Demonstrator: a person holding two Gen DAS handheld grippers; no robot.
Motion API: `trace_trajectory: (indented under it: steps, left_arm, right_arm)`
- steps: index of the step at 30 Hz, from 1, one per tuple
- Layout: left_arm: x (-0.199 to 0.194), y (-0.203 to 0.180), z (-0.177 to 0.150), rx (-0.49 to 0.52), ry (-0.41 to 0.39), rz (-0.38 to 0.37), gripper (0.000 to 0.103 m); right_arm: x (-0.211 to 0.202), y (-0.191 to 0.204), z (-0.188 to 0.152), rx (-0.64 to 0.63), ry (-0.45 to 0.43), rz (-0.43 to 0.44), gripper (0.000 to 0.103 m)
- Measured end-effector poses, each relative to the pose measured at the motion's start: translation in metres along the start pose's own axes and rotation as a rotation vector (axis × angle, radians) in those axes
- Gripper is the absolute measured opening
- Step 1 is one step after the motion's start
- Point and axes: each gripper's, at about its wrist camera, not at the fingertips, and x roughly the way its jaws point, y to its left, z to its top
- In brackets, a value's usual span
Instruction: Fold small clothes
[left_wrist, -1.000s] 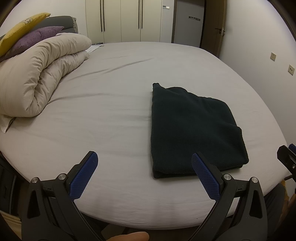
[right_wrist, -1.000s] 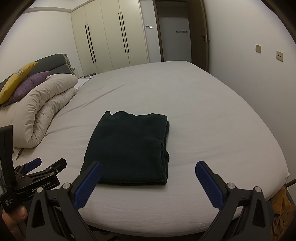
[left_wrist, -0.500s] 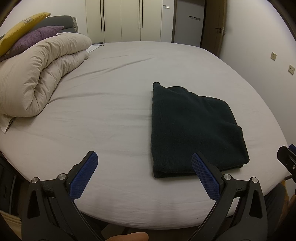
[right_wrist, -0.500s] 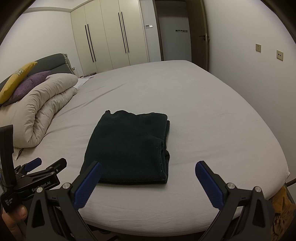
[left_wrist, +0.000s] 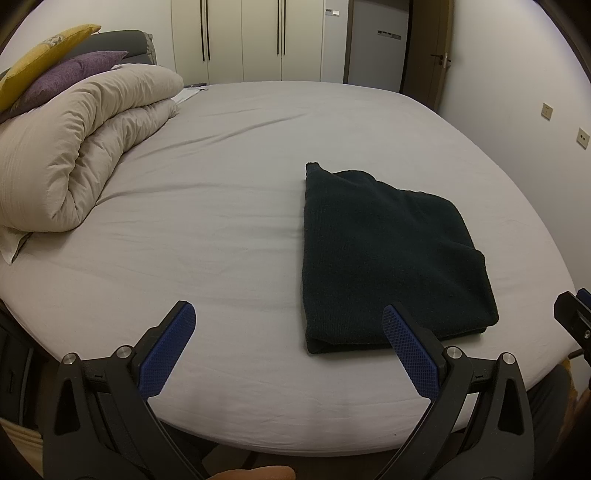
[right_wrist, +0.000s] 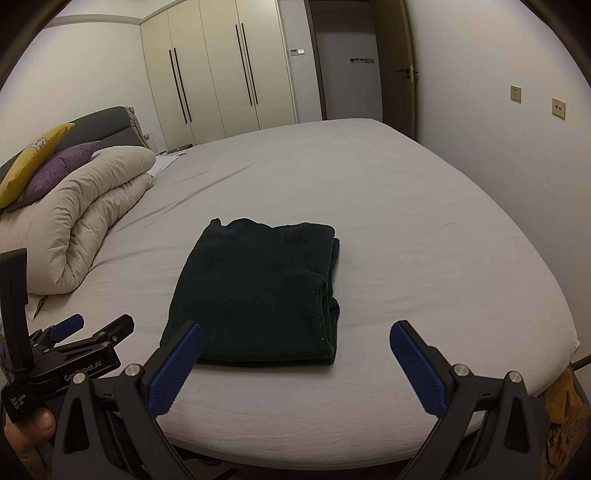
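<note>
Dark green-black garment (left_wrist: 391, 254), pale grey sheet (left_wrist: 207, 229), beige duvet (left_wrist: 74, 147), blue gripper pads (right_wrist: 173, 373).

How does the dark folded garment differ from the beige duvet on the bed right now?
The dark garment is near-black and folded into a flat rectangle; the beige duvet is pale and rolled into a thick, puffy bundle. The garment lies alone near the bed's front edge, just ahead of both open grippers; the duvet sits far left with purple and yellow pillows against it. Both rest on the grey sheet, untouched.
</note>
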Motion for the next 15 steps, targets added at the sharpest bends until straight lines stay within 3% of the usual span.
trace_trajectory:
  steps: [15]
  left_arm:
    - [0.0005, 0.0027, 0.0004, 0.006, -0.002, 0.019, 0.103]
  right_arm:
    - [-0.0031, 0.0041, -0.0023, 0.007, 0.004, 0.003, 0.103]
